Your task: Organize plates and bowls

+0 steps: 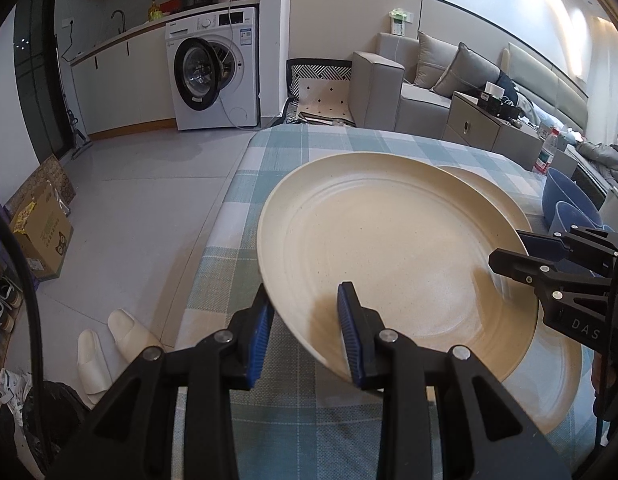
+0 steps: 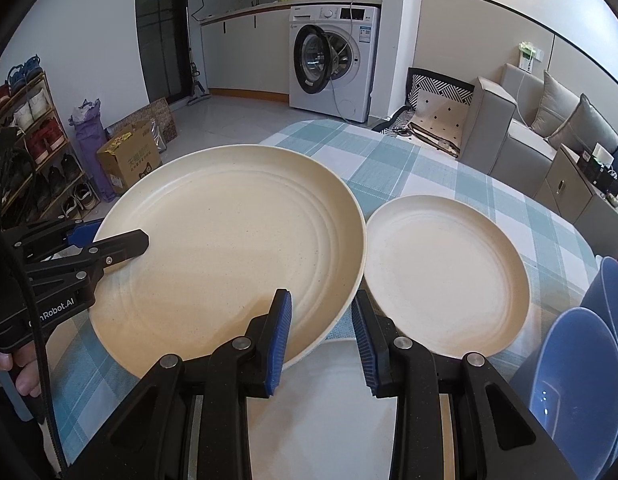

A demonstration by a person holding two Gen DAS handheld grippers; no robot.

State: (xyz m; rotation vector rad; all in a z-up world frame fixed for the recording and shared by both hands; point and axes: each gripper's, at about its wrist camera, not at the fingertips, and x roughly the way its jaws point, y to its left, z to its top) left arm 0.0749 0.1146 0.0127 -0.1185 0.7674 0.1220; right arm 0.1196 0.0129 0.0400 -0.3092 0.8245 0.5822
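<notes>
Large plate [image 2: 229, 240] lifted and tilted over checked table [image 2: 429, 168], rim straddled by left gripper [image 1: 305, 332] at 9 o'clock and right gripper [image 2: 321, 336] at 5, jaws parted, clamping unclear, likely for stacking onto plate beneath [image 2: 349, 400].

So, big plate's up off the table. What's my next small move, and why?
Probably close the right gripper on the rim before moving further. The big plate hangs tilted above a second plate, and only the left gripper seems clamped on it. The right one straddles the rim with a gap at its outer pad.
</notes>
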